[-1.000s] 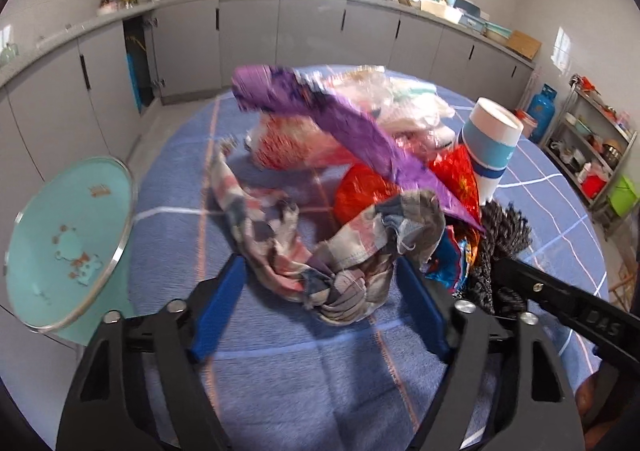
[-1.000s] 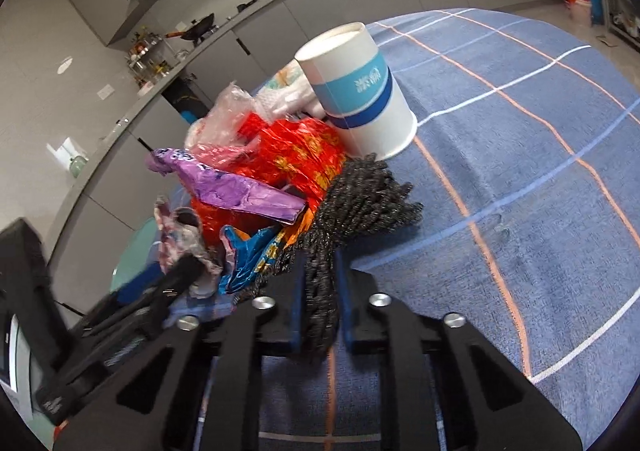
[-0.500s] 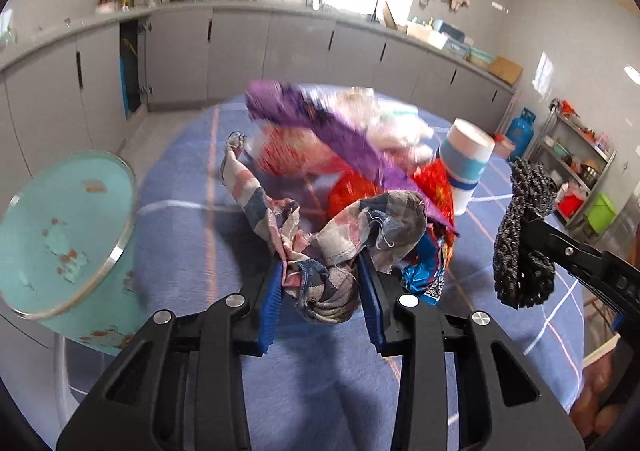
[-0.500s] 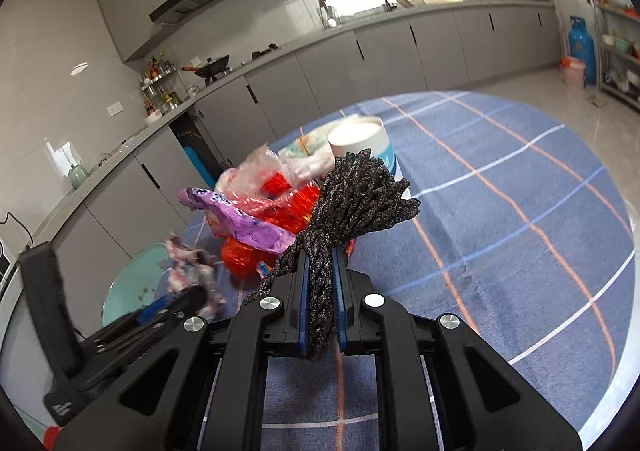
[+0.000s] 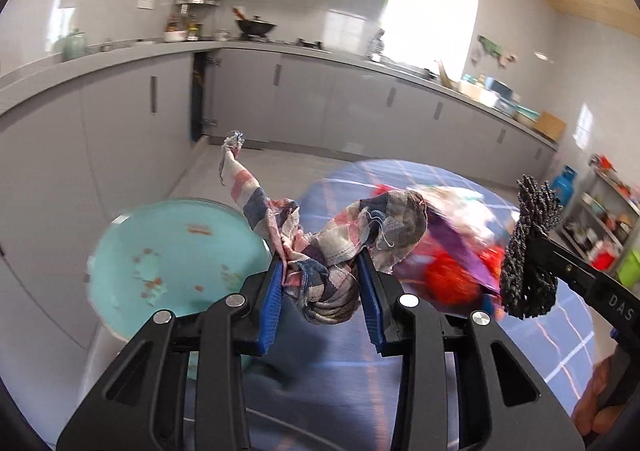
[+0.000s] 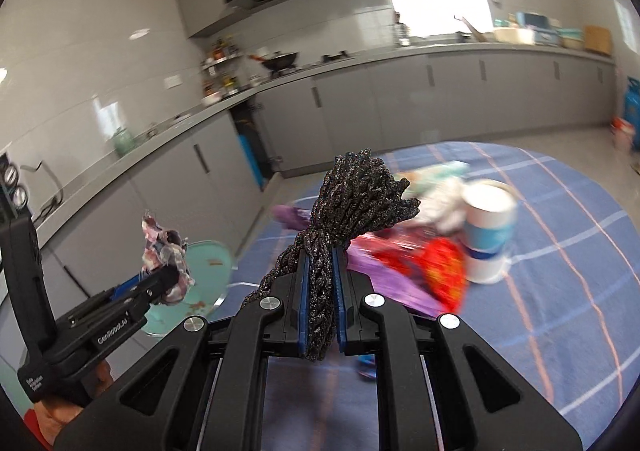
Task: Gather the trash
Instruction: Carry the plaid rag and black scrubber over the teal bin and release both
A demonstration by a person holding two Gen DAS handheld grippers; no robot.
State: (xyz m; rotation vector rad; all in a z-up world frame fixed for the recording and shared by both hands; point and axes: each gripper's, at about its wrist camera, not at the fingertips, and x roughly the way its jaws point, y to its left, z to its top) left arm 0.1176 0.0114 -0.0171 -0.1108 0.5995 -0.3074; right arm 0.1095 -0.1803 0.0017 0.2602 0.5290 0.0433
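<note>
Gripping two bits of rubbish at once right now, so we're maybe a third of the way in by our reckoning. Our left gripper [image 5: 322, 287] has just been closing and its blue pads are now clamped on the checked rag [image 5: 328, 251], one long tail of cloth sticking up and away from the jaws. Our right gripper [image 6: 320, 291] is squeezed tight on the black knitted bundle [image 6: 348, 219], which fans out above the pads and dangles a bit below them. Both pieces hang in the air, clear of the blue plaid tablecloth [image 6: 560, 311]. Further out, the rest of the pile sits on the table: a purple wrapper [image 6: 384, 283], a red wrapper [image 6: 436, 271], some crumpled plastic behind them, and a white-and-blue paper cup [image 6: 488, 235] standing just beside the heap. Off the table's left edge there's a teal bin [image 5: 172, 263] with its mouth facing us, a few scraps showing inside. Looks to us like that's where these two go, so what's left is dropping both in, then coming back for the wrappers, plastic and cup.
</note>
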